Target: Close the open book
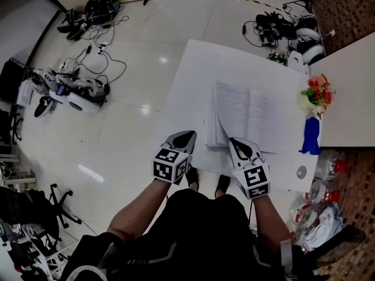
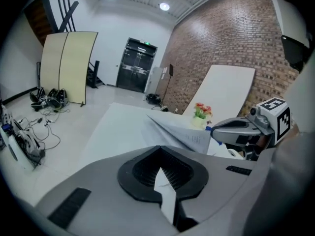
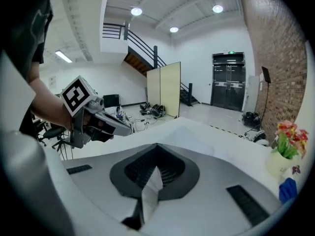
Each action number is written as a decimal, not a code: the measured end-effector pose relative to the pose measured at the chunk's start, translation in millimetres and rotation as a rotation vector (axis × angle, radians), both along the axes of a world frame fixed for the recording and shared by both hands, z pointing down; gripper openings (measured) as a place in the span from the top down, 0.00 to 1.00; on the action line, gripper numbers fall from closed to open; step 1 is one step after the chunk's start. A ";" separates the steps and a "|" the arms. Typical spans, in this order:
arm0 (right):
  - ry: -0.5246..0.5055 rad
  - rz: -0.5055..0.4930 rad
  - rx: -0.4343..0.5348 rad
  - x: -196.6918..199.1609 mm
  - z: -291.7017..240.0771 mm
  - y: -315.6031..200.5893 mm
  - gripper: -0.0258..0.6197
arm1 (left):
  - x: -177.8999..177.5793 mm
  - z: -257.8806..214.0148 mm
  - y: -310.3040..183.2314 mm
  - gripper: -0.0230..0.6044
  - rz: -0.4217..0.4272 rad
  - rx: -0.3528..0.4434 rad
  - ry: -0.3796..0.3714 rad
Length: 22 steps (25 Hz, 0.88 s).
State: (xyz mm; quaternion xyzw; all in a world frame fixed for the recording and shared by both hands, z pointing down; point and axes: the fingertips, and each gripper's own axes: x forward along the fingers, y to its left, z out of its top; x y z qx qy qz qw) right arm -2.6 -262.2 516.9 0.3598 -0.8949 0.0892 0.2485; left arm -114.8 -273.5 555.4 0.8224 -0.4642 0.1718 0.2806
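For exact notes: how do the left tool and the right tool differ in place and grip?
The left tool is beside the open book, over the white table; the right tool is at the book's near edge. The right tool is shut on a raised page; the left tool is shut clear of the book. Both are grey and carry a marker cube.
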 end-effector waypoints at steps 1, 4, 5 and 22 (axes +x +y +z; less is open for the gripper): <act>-0.021 0.031 0.014 8.9 -6.0 -0.1 0.96 | 6.0 -4.2 -2.5 0.97 0.014 0.008 0.001; -0.080 0.130 0.039 39.3 -19.1 1.0 0.96 | 27.7 -15.1 -8.6 0.97 0.063 0.030 0.004; -0.096 0.159 0.040 49.1 -23.2 2.2 0.96 | 35.0 -18.3 -9.4 0.97 0.078 0.036 0.005; -0.404 0.645 -0.064 222.2 19.4 14.6 0.96 | 122.4 -32.4 -14.0 0.97 0.220 0.056 -0.039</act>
